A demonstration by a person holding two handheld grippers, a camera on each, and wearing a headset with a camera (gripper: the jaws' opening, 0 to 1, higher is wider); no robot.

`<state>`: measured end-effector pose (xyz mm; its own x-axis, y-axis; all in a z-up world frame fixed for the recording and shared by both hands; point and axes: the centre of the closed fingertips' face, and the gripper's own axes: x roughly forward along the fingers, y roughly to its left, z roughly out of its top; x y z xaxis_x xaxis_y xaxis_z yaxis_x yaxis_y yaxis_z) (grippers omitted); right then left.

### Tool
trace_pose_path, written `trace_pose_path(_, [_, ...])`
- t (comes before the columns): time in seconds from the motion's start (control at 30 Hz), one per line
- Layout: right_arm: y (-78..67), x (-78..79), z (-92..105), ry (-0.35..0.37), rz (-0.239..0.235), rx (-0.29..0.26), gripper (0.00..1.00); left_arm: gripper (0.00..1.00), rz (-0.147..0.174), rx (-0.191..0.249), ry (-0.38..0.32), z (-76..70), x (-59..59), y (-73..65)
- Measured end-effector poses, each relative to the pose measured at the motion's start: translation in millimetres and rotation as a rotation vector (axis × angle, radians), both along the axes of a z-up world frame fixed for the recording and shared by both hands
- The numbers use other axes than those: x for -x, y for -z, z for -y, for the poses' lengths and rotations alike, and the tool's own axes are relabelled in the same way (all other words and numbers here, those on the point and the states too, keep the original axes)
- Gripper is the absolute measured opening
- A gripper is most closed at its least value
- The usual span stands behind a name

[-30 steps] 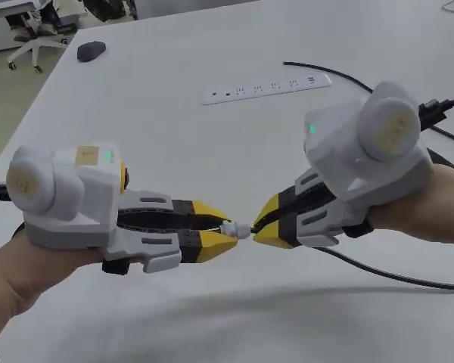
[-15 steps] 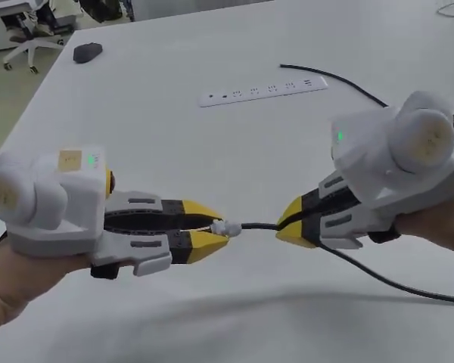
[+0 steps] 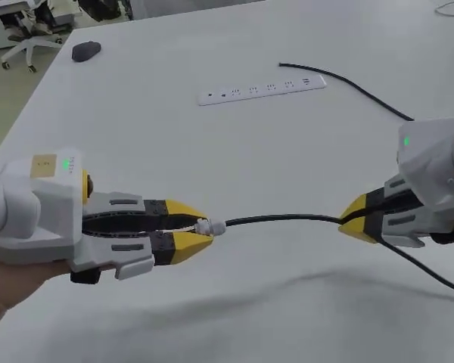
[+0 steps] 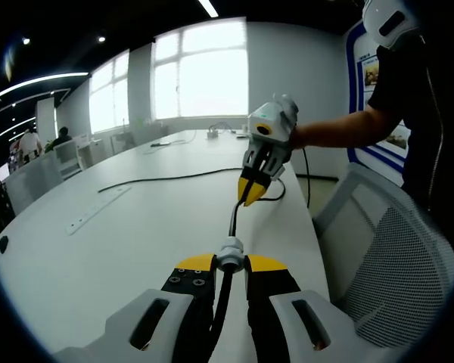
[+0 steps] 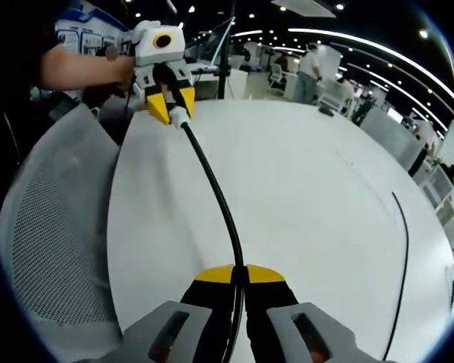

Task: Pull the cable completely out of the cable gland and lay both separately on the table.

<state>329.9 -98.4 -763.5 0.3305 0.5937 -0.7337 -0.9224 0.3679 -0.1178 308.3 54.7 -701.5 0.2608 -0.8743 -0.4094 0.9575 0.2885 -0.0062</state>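
My left gripper [image 3: 191,229] is shut on the white cable gland [image 3: 210,226], held just above the white table [image 3: 234,144]. A black cable [image 3: 284,219] runs from the gland to my right gripper [image 3: 356,218], which is shut on it at the right edge. In the left gripper view the gland [image 4: 229,253] sits between the yellow fingertips [image 4: 268,264], and the cable [image 4: 233,221] stretches to the other gripper [image 4: 251,189]. The right gripper view has the cable [image 5: 216,198] leading from my right gripper [image 5: 235,274] to the gland [image 5: 177,114] in the left gripper [image 5: 169,105]. The cable's tail [image 3: 424,271] trails off to the right.
A white power strip [image 3: 261,89] with its black cord [image 3: 348,85] lies at the far middle of the table. A dark mouse [image 3: 86,51] rests at the far left corner. Office chairs [image 3: 26,26] stand beyond the table. A mesh chair [image 4: 390,249] is beside the table's edge.
The two grippers have moved apart: the right one went right, drawing a longer stretch of black cable out of the gland, while the left one shifted slightly left.
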Motion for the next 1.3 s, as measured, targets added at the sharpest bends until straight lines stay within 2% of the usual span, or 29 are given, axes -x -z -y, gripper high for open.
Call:
trace_pose_path(0.23, [9.6, -4.3, 31.5, 0.075, -0.005, 0.035, 0.0, 0.15, 0.001, 0.001, -0.011, -5.2, 2.2, -1.4])
trace_pose_path(0.4, [16.3, -2.3, 39.9, 0.1, -0.015, 0.044, 0.0, 0.15, 0.005, -0.002, -0.016, -5.4, 0.9, -1.1])
trace_pose_path(0.43, [18.6, -3.2, 42.7, 0.109, -0.015, 0.054, 0.0, 0.15, 0.005, -0.003, -0.016, -5.3, 0.8, -1.0])
trace_pose_path(0.47, [24.1, -4.7, 50.7, 0.119, -0.007, 0.099, 0.0, 0.15, 0.005, -0.001, -0.018, -5.1, 0.5, -1.4])
trace_pose_path(0.5, [27.9, -5.8, 54.4, 0.125, -0.005, 0.112, 0.0, 0.15, 0.005, 0.0, -0.018, -4.9, 0.4, -1.7])
trace_pose_path(0.63, [31.5, -5.7, 60.3, 0.151, -0.025, 0.089, 0.0, 0.15, 0.004, -0.003, -0.025, -7.2, -0.7, -1.2])
trace_pose_path(0.9, [43.2, 0.2, 63.4, 0.154, -0.045, 0.094, 0.0, 0.15, -0.005, -0.006, -0.024, -7.1, 1.9, 3.0])
trace_pose_path(1.1, [44.2, -0.6, 63.8, 0.168, -0.067, 0.081, 0.0, 0.15, -0.007, -0.007, -0.026, -7.8, 1.1, 4.7])
trace_pose_path(1.17, [43.5, -2.5, 64.5, 0.159, -0.049, 0.088, 0.01, 0.15, -0.006, -0.007, -0.026, -8.0, 0.9, 4.8])
trace_pose_path(1.3, [42.0, -3.1, 64.7, 0.156, -0.044, 0.096, 0.05, 0.15, -0.003, -0.01, -0.024, -8.5, 0.2, 4.6])
